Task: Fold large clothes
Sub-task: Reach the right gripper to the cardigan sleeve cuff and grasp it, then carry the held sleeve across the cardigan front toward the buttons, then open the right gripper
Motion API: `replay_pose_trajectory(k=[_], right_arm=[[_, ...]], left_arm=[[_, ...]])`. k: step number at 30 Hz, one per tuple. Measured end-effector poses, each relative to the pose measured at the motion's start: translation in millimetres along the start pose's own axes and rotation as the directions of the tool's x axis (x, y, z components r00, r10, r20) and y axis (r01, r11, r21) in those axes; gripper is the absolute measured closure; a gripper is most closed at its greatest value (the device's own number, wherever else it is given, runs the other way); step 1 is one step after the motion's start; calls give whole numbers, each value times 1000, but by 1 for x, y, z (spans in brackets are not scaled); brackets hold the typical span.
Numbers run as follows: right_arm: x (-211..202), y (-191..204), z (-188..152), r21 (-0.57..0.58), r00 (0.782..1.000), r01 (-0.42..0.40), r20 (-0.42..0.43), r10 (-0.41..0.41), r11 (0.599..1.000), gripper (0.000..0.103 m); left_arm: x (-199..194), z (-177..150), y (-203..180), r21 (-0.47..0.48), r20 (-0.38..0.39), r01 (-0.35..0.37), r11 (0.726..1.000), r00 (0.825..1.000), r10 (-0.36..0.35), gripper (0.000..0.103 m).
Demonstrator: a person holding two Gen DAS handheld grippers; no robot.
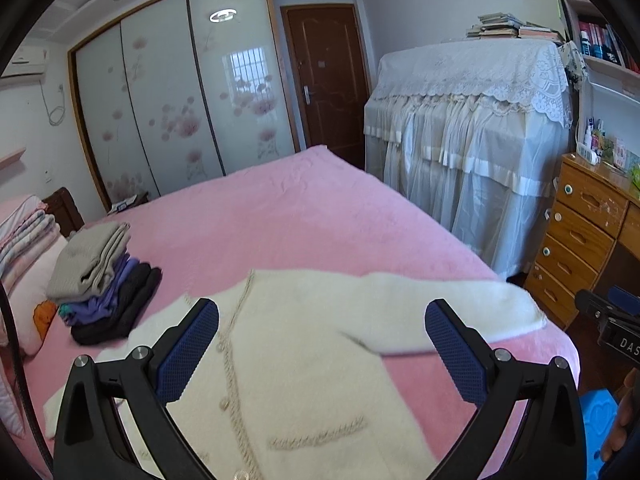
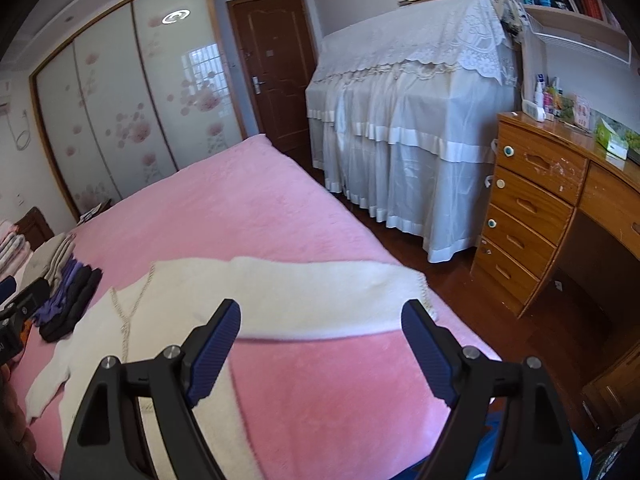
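Note:
A white fluffy cardigan (image 1: 304, 360) with beige trim and buttons lies front up on the pink bed (image 1: 304, 216). One sleeve stretches out to the right toward the bed's edge. My left gripper (image 1: 322, 312) is open and empty, hovering above the cardigan's body. My right gripper (image 2: 320, 312) is open and empty, above the outstretched sleeve (image 2: 320, 296) and the pink bed (image 2: 224, 208) beside the body. The right gripper also shows at the right edge of the left wrist view (image 1: 612, 316).
A stack of folded clothes (image 1: 100, 276) sits on the bed's left side, next to pillows. A lace-covered cabinet (image 1: 472, 128) and a wooden drawer unit (image 1: 580, 232) stand right of the bed. A wardrobe and a door are behind. A blue stool (image 1: 600, 420) is at the bed's near corner.

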State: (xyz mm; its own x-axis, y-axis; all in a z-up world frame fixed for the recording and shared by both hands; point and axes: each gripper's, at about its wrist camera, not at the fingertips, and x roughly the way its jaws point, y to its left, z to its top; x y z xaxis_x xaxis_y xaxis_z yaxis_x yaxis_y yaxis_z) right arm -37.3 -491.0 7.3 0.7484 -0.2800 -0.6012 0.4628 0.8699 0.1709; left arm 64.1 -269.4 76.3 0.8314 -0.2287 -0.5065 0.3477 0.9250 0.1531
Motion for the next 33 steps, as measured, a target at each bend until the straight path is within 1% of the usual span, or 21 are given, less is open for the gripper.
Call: replay_pose_trajectory(k=[2,4,6,10,13,17,22,24,25,27,29,30,31,32,33], right_arm=[[15,-12,3,15,1000,17,-11,-17,1000,20],[32,-25,4,39,999,18,-33,-17,999,22],[51,-38,2,64,997,29,-68,-25,998,24],[86,-59,-10,100,990,59,-132,-46,993,27],[112,-77,-28,148,983,55,-184,-27,988,30],[142,-99,-50,243,969,37,-248,26,969,35],[175,-115,-70,336,953,35,-295,70,941,36],[188,-121,-73,387,945,43,-315,88,921,37],[193,-126,-75,418,948,37,-303,101,908,40],[201,-130,-73,445,952,39,-287,101,895,45],[210,-135,-71,465,958,48,-273,92,884,56],[214,-136,-71,474,957,56,-276,88,879,59],[219,-137,-70,479,956,65,-280,83,875,67],[222,-137,-69,473,958,71,-278,72,878,76],[223,-135,-67,460,959,75,-275,62,885,79]], left_arm=[[17,3,-9,0,34,-17,1000,999,17,0],[40,4,-21,12,42,-34,999,999,33,0],[65,3,-32,25,13,-39,999,999,38,0],[113,-7,-53,14,-70,-9,1000,997,10,0],[142,-20,-70,0,-112,11,1000,994,-11,0],[172,-40,-94,33,-142,14,999,990,-9,0],[190,-61,-112,60,-176,15,998,984,-4,0],[194,-67,-113,67,-179,8,998,984,4,0],[194,-69,-112,71,-177,1,997,984,12,0],[192,-72,-108,72,-172,-12,997,985,24,0],[193,-74,-101,64,-181,-18,998,983,29,0],[192,-75,-96,60,-187,-21,998,982,32,0],[192,-75,-92,54,-191,-27,998,981,37,0],[192,-76,-86,48,-195,-34,998,980,43,0],[192,-76,-80,43,-200,-43,998,979,51,0]])
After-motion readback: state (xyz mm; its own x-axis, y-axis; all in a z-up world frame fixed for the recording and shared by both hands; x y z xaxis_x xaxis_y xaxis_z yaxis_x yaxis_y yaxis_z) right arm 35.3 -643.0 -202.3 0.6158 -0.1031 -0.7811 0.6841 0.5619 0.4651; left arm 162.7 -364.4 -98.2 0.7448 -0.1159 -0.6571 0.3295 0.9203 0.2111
